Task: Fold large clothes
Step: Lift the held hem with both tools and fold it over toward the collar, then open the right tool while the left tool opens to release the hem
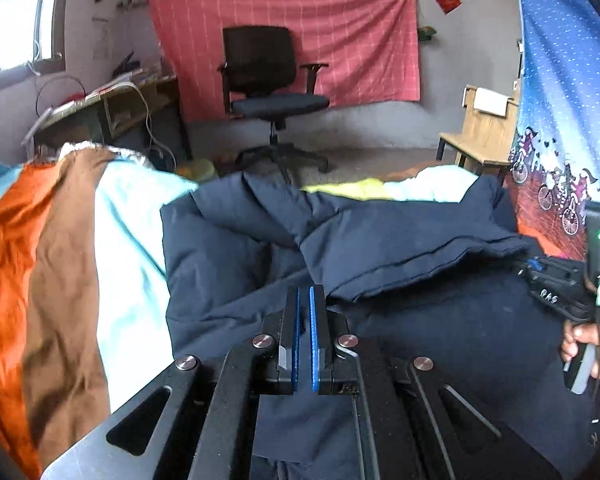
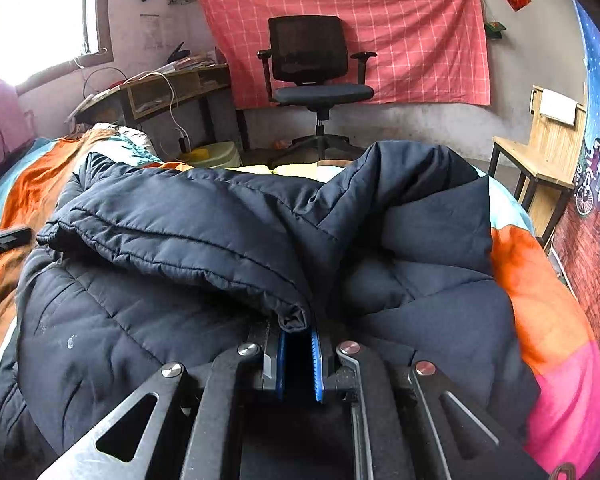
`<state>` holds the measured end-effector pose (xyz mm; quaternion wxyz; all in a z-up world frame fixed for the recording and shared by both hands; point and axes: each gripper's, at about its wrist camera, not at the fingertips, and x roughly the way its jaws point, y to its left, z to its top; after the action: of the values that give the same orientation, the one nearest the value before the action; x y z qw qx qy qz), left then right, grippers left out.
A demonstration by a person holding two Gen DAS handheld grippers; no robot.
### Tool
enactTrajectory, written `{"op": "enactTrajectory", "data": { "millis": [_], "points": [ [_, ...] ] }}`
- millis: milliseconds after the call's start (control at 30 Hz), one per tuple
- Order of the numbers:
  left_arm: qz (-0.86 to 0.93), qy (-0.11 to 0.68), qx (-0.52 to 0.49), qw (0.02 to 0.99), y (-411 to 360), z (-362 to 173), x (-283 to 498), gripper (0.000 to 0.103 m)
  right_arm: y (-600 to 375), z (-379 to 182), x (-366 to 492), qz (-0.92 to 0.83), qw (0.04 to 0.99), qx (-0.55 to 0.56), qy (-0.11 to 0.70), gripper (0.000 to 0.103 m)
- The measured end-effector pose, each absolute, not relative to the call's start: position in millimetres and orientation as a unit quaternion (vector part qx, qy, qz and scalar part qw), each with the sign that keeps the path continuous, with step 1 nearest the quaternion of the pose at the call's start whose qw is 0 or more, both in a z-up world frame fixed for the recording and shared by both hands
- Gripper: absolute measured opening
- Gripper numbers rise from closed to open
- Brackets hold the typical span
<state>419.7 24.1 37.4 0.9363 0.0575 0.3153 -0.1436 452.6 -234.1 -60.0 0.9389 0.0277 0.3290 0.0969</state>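
r gripper (image 2: pixel 299 334) pinching navy jacket (image 2: pixel 180 240) sleeve (no legible labels).

Jacket (image 2: pixel 172 240): matt quilted cloth; bedspread (image 1: pixel 60 260): smooth cloth.

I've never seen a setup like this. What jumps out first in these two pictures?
A big dark navy padded jacket sprawls over a bed with an orange, brown and pale blue bedspread. The right gripper pinches a folded jacket edge, while the left gripper sits nearly closed over the fabric. Behind, a black office chair stands before a pink checked cloth on the wall.
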Motion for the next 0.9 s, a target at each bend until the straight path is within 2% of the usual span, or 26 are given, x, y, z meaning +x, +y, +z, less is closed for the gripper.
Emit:
{"op": "enactTrajectory", "data": {
  "millis": [133,267,400,533,633,733,767,900],
  "points": [
    [-0.174,0.317,0.021,0.932,6.3,43.1,447.1,0.008,-233.7,-60.5,453.7,0.097,0.940,0.025,0.327,0.010],
    [-0.145,0.331,0.024,0.932,-17.5,32.4,486.5,0.008,-228.9,-58.0,453.4,0.095,0.942,0.008,0.322,0.010],
    [-0.140,0.375,0.059,0.914,-29.9,2.5,503.5,0.008,-226.3,-55.6,451.6,0.098,0.942,0.002,0.321,0.010],
    [-0.136,0.362,0.100,0.917,-33.8,-17.1,499.3,0.008,-225.8,-46.8,443.5,0.106,0.939,-0.018,0.327,0.015],
    [-0.140,0.359,0.103,0.917,-32.7,-24.0,502.6,0.008,-229.2,-32.6,430.2,0.105,0.941,-0.021,0.321,0.021],
    [-0.140,0.362,0.094,0.917,-30.4,-28.3,505.2,0.008,-232.4,-12.5,421.2,0.112,0.949,-0.011,0.295,0.041],
    [-0.138,0.360,0.093,0.918,-29.9,-29.2,505.0,0.008,-232.3,-2.5,421.3,0.117,0.953,-0.010,0.279,0.043],
    [-0.133,0.353,0.116,0.919,-34.4,-30.8,501.4,0.008,-223.7,19.4,450.4,0.124,0.959,-0.021,0.256,0.044]
  ]
}}
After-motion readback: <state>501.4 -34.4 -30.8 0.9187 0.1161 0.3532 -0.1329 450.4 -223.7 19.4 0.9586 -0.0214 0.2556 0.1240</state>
